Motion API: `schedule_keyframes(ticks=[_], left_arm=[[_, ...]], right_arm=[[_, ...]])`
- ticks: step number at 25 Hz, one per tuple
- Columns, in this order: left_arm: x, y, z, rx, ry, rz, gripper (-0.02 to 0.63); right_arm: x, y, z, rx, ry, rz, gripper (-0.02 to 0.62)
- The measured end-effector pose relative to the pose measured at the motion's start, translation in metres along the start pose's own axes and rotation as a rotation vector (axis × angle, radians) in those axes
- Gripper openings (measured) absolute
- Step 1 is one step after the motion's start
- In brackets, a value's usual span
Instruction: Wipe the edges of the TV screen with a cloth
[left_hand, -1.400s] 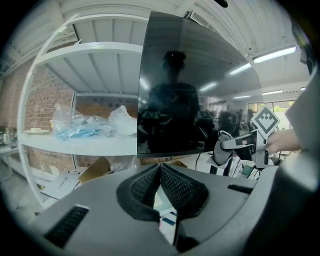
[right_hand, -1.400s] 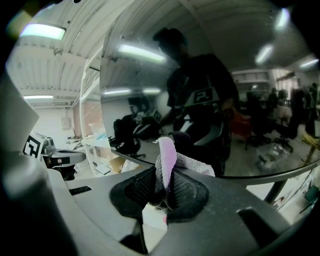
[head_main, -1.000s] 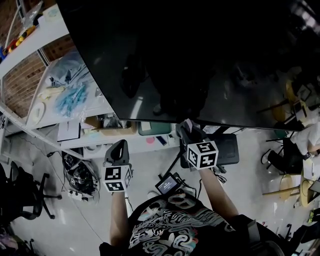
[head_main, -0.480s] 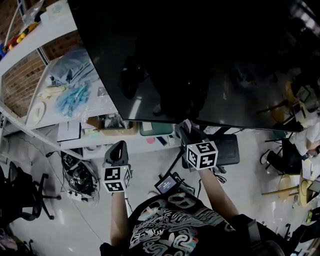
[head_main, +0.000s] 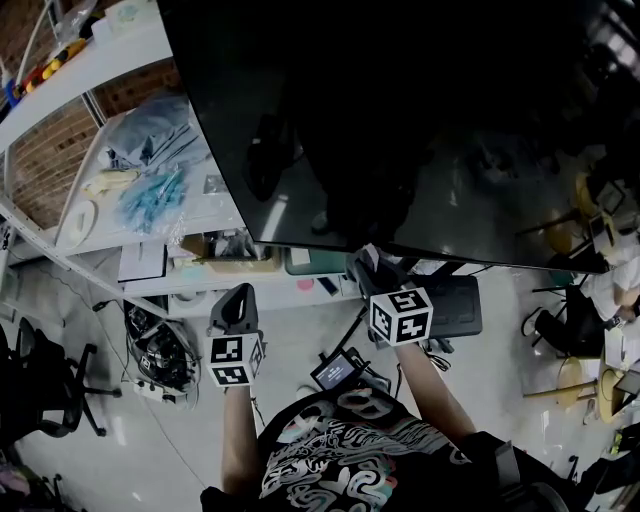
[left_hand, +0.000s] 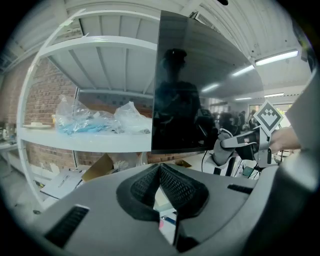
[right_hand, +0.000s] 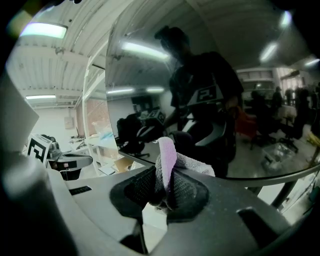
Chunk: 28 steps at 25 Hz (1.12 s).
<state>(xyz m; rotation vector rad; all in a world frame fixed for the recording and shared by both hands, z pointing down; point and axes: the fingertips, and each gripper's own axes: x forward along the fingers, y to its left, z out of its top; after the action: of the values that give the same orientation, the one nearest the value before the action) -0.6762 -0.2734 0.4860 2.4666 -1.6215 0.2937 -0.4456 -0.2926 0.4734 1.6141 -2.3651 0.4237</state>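
The right gripper pinches a pale purple cloth close to the bottom edge of the TV screen. The left gripper hangs lower, jaws pressed together on nothing, apart from the screen.

Alt text: a cluttered workshop, seen from above where I stand. At my left is a red brick wall behind white shelves. The shelves carry clear plastic bags and, lower down, an open cardboard box. The floor is pale and glossy (it catches the light). A black office chair stands at far left, with a tangle of cables beside it under the shelves. Long ceiling lights glow overhead. Pale wooden stools stand at right.
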Motion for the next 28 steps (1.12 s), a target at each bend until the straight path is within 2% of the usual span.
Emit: schedule_keyframes(ticks=[28], left_arm=[[-0.015, 0.045, -0.004, -0.018, 0.005, 0.073, 0.017]], right_arm=[[0.046, 0.066, 0.011, -0.015, 0.008, 0.109, 0.084]])
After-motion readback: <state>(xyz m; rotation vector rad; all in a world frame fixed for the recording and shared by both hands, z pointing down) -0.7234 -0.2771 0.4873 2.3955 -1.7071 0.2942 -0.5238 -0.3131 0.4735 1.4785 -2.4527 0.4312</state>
